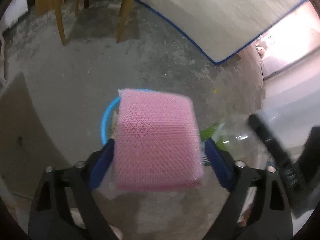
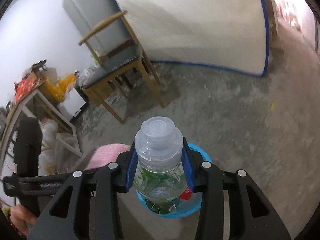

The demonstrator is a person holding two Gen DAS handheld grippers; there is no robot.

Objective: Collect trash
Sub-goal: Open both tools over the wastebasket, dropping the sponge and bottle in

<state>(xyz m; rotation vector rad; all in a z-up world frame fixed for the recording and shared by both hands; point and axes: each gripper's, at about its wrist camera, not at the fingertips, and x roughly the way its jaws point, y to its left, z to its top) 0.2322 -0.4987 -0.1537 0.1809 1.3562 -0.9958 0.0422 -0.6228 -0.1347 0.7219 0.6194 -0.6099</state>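
The left tool (image 1: 160,156) has a pink sponge (image 1: 158,140) between its blue fingers (image 1: 102,166). The fingers stand wide apart. On the left side the sponge sits right at the finger. On the right side a thin gap shows, so the sponge looks let go, or very nearly. The picture is blurry, so a light touch cannot be ruled out.

The right tool (image 2: 159,168) is clamped on a clear bottle (image 2: 159,160). Its blue fingers (image 2: 132,170) press on both sides, just under the bottle's wide cap. The bottle's long side points away from the camera, cap toward the top of the frame. Green leaves show inside it.

A blue bin (image 1: 107,118) stands on the gray floor (image 1: 70,80). In the left view its rim peeks out at the left edge of the sponge, near the middle of the frame. So the sponge hangs right over the bin. In the right view the bin (image 2: 197,204) shows below the bottle, at the bottom middle. The bottle's bottom end is over the bin, and the cap end seems to reach past the rim.

Both hands are near the bin. The sponge looks ready to drop straight in. The bottle would likely need to tip bottom end down or come back a little first.

A wooden chair (image 2: 120,64) stands well apart, in the upper left.
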